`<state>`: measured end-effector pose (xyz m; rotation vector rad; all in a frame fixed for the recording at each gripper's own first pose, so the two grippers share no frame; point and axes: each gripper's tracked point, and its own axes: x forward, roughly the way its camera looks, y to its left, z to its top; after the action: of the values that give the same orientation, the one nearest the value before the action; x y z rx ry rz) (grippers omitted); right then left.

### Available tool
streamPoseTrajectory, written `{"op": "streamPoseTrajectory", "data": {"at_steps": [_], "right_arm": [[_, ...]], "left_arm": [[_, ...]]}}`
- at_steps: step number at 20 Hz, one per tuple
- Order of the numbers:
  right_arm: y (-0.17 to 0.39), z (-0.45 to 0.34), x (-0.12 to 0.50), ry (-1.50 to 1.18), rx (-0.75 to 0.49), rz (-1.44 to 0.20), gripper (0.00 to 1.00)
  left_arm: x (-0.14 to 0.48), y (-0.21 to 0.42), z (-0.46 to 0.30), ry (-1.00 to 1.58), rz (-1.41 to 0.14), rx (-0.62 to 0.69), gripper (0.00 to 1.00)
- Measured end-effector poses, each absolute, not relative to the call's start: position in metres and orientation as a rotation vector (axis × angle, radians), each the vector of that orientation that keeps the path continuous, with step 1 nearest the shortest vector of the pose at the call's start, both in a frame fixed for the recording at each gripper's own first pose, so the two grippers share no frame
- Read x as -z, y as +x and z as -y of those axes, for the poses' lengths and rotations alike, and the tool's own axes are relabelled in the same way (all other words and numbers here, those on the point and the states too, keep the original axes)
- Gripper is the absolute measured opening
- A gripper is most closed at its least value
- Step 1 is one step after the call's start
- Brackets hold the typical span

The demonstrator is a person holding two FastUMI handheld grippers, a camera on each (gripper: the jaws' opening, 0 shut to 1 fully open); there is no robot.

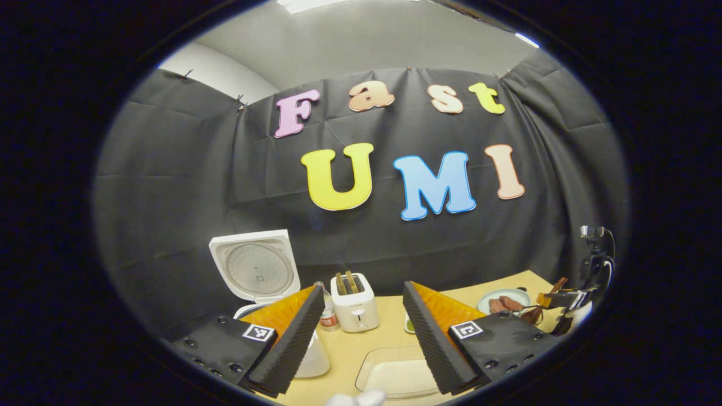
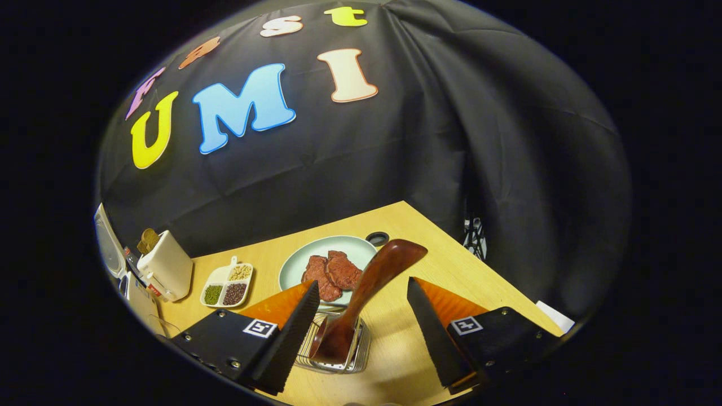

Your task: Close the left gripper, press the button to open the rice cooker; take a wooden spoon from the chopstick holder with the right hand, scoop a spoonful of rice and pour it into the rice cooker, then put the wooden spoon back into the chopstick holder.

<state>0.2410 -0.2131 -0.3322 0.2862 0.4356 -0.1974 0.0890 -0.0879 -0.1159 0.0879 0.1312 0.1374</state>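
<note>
Wooden spoon stands tilted in the wire chopstick holder, bowl end up, between the spread fingers of the right gripper, which is wide open and grips nothing. Just behind the holder: a plate of red meat and a divided dish of beans on the counter. Rice cooker sits with lid raised, beside a toaster. Left gripper is wide open, empty, above a clear tray.

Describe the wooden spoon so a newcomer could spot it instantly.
Start at the pale green plate of red meat slices on the wooden table. Just in front stands a wire holder, and the wooden spoon leans out of it: the sole dark brown, glossy utensil there.
</note>
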Motion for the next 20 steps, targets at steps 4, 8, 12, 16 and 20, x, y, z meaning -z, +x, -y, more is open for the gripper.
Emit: {"op": "streamPoseTrajectory", "data": {"at_steps": [4,8,12,16,20], "right_arm": [[0.266,0.213,0.345,0.320,0.171,-0.452,0.93],[0.270,0.214,0.352,0.353,0.160,-0.475,0.54],[0.267,0.198,0.343,0.329,0.108,-0.456,0.20],[0.266,0.196,0.334,0.289,0.116,-0.456,0.20],[0.258,0.189,0.289,0.184,0.108,-0.381,0.20]], "left_arm": [[0.124,0.094,0.091,0.090,-0.162,-0.175,0.99],[0.119,0.096,0.098,0.094,-0.152,-0.182,0.99],[0.123,0.097,0.097,0.088,-0.159,-0.182,0.99],[0.122,0.096,0.086,0.097,-0.153,-0.184,0.99],[0.117,0.087,0.065,0.093,-0.132,-0.188,0.96]]}}
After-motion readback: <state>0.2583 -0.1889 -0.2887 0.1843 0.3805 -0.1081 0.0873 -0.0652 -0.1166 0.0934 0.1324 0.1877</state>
